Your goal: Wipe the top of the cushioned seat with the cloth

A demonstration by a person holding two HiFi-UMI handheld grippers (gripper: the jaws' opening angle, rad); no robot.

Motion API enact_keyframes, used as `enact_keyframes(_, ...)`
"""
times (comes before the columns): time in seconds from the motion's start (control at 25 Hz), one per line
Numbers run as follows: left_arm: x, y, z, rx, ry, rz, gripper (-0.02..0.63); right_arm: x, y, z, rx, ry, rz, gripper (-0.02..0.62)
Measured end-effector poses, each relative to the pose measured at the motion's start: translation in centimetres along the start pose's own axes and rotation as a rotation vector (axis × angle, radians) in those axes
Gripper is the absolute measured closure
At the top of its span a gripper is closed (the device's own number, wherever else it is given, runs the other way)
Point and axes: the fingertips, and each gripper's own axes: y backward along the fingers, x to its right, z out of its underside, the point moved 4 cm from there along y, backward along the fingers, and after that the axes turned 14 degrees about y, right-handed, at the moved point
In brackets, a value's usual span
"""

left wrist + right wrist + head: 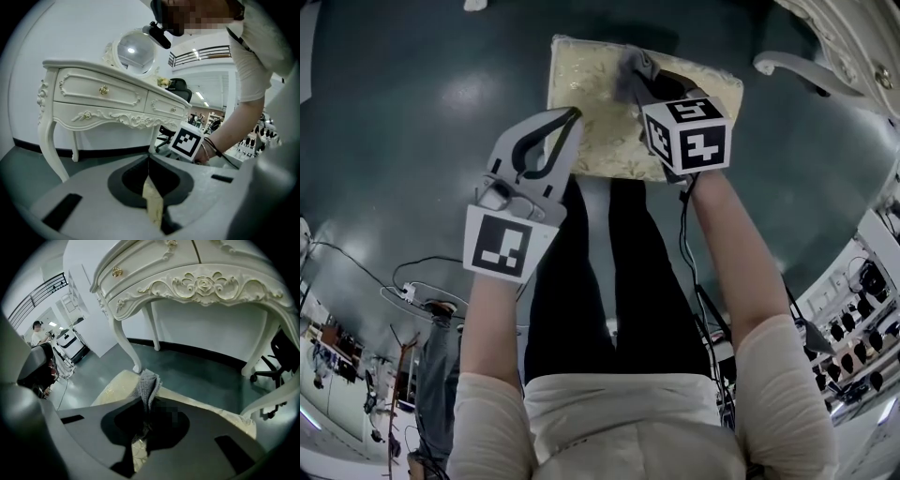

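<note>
The cream patterned cushioned seat lies on the dark floor ahead of me. My right gripper is shut on a grey cloth, which it holds over the seat's far middle. In the right gripper view the cloth stands out of the closed jaws above the seat. Over the seat's near left part hovers my left gripper, shut and holding nothing. In the left gripper view its tips meet, and a strip of seat shows beneath them.
A white carved dressing table with a round mirror stands just beyond the seat; its legs come down near the seat's far edge. An office chair is at the right. Cables lie on the floor at the left.
</note>
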Motion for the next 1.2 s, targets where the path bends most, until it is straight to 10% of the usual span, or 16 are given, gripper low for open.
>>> enact_keyframes(1.2, 10.4, -8.4, -0.3, -0.035, -0.028, 0.083, 0.603, 11.0, 7.9, 9.6, -0.071, -0.063, 0.082, 0.568)
